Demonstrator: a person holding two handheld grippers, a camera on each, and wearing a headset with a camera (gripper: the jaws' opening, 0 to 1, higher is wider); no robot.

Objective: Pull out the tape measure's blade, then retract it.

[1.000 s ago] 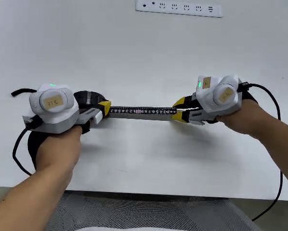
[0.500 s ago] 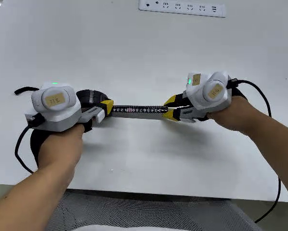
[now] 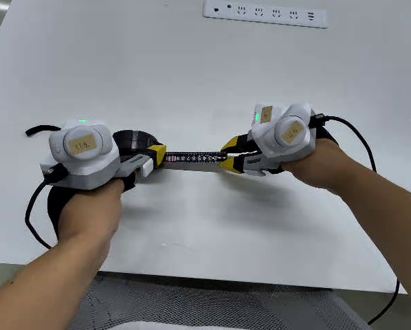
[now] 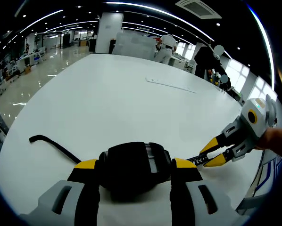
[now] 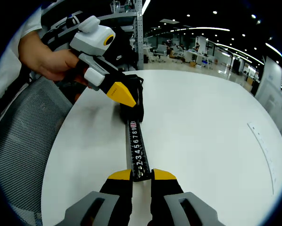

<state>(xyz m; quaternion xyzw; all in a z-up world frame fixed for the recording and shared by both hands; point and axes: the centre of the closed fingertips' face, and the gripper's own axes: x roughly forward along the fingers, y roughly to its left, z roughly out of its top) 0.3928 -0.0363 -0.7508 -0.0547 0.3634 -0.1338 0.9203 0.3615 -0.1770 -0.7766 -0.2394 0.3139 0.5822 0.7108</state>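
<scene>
While the left gripper (image 3: pixel 152 158) clamped the round black tape measure case (image 4: pixel 131 162), the right gripper (image 5: pixel 141 177) pinched the tip of its numbered blade (image 5: pixel 136 146), probably stiff yet springy

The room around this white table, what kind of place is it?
Probably a big open lab or workshop: a long white workbench with a power strip, rows of ceiling lights, and more workstations far behind.

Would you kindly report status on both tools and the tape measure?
Left tool shut on tape measure case. Right tool shut on blade, partly extended. Power strip far back, no obstruction.
</scene>
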